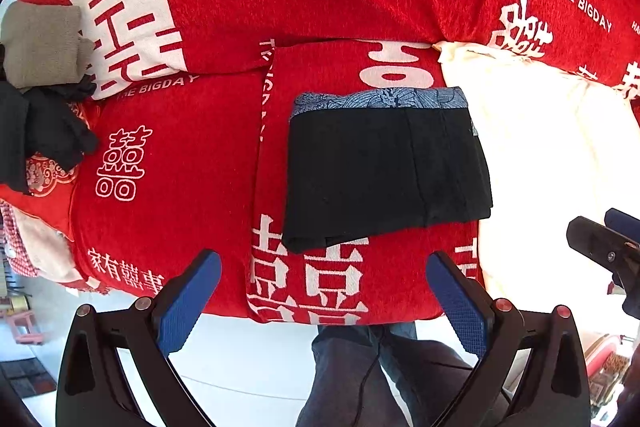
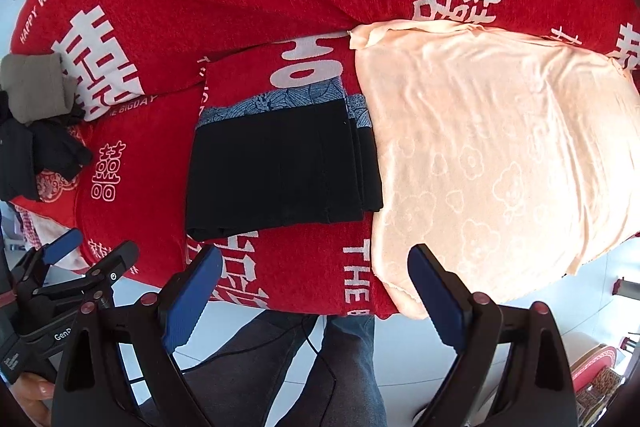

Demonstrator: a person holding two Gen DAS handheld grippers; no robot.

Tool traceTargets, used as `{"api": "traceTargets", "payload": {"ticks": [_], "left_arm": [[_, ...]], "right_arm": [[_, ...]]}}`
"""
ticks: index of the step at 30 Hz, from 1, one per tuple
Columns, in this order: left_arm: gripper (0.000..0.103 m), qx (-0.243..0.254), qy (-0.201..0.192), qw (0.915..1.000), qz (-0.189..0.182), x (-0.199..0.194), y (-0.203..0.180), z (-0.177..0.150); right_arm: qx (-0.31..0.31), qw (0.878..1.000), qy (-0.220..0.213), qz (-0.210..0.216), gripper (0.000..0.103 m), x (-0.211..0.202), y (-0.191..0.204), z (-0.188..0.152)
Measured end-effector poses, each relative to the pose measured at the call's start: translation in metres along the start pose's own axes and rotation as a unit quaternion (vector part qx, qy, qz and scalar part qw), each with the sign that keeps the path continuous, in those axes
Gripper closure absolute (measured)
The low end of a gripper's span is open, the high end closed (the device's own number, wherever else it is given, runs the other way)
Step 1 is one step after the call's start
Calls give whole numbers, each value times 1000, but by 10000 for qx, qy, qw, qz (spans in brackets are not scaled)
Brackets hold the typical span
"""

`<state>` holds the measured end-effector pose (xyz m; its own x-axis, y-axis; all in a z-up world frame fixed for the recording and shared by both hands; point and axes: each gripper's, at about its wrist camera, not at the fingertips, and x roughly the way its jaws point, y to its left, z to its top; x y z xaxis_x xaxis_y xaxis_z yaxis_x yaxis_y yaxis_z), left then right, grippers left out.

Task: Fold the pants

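Black pants (image 1: 384, 175) with a blue patterned waistband lie folded into a compact rectangle on the red bedspread (image 1: 176, 163). The same folded pants (image 2: 280, 167) lie in the right wrist view just left of a peach blanket (image 2: 500, 155). My left gripper (image 1: 324, 291) is open, held back over the bed's near edge below the pants, with nothing between its blue pads. My right gripper (image 2: 316, 287) is open too, equally clear of the pants. The right gripper (image 1: 604, 251) peeks in at the right edge of the left wrist view; the left gripper (image 2: 84, 255) appears at lower left of the right wrist view.
A folded khaki garment (image 1: 40, 43) and a crumpled black one (image 1: 44, 135) lie at the left end of the bed. The cream blanket (image 1: 552, 163) covers the bed's right part. A person's legs in dark trousers (image 1: 380, 375) stand on the pale floor below.
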<state>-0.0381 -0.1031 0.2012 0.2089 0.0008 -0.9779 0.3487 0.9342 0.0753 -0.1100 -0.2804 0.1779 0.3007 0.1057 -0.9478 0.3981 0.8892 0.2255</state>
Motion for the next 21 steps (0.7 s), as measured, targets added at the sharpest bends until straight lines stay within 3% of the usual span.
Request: {"api": "traceTargets", "payload": {"ticks": [21], "left_arm": [[0,-233,-49,9996,162,-10,0,-6]], "right_arm": [[-482,9986,-74,-199,8,-6,17,-2]]}}
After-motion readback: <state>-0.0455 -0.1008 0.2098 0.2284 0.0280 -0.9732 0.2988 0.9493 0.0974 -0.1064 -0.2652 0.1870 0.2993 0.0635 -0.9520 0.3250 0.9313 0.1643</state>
